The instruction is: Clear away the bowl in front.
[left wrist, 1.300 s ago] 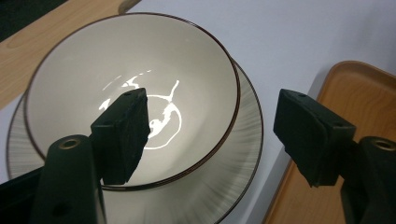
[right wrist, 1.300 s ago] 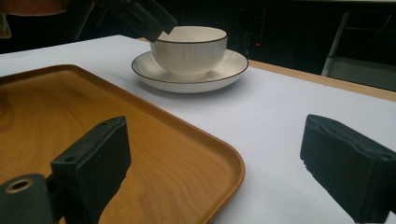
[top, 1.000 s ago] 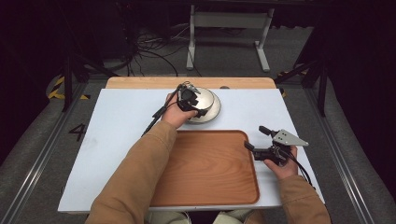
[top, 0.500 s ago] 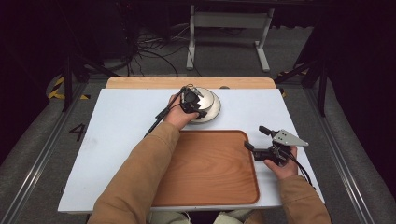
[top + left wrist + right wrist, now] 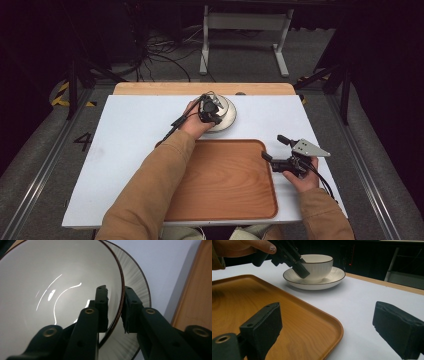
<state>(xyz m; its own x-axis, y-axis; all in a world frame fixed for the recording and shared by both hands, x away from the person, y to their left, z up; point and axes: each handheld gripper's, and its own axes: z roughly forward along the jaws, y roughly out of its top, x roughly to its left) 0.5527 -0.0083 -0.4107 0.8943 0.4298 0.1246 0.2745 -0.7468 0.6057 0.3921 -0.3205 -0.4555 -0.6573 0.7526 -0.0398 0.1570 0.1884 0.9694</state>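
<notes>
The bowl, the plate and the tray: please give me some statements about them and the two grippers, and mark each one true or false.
1. The left gripper has its jaws on the rim of the bowl, one inside and one outside. True; they have just been closing.
2. The bowl stands on the tray. False: it stands on a plate on the white table, beyond the tray.
3. The right gripper holds the plate. False: its jaws are wide apart with nothing between them, by the tray's right edge.
4. The tray has nothing on it. True.
5. The plate has a dark rim line. True.
</notes>
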